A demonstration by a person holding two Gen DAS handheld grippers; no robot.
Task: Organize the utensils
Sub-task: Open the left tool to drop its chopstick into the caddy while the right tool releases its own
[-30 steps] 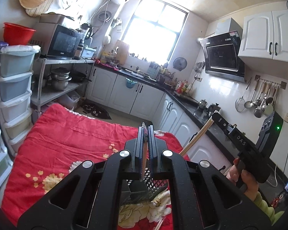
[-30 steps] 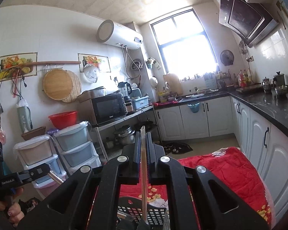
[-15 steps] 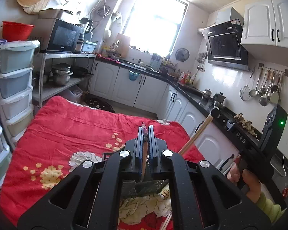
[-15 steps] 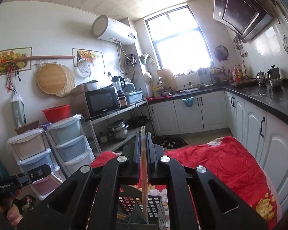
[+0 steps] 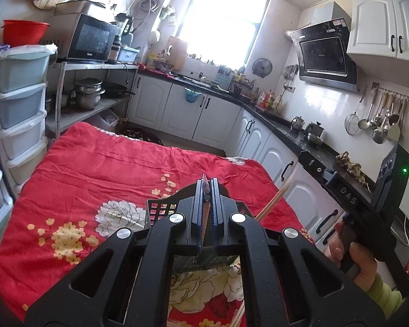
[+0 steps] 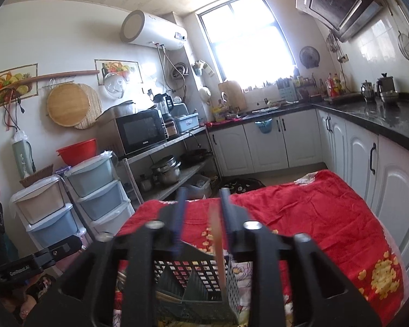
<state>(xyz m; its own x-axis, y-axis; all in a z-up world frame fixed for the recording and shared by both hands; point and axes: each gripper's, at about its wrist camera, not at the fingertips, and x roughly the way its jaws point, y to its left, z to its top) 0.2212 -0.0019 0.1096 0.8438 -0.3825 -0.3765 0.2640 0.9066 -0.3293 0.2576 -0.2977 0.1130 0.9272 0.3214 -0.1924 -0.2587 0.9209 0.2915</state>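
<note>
Right claw (image 6: 201, 204) opening, blurred chopstick (image 6: 216, 242) between jaws, over basket (image 6: 193, 275); left claw (image 5: 206, 190) clamps utensil handle (image 5: 204, 212), seemingly.

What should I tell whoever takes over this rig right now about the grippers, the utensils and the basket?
Left gripper: shut on a thin utensil, over the black basket.
Right gripper: jaws opening; wooden chopsticks stand loose between them, lower ends in the basket on the red cloth.
Done: chopsticks delivered.
Left: clear the right gripper, then drop the left's utensil in; which compartment isn't visible.
</note>
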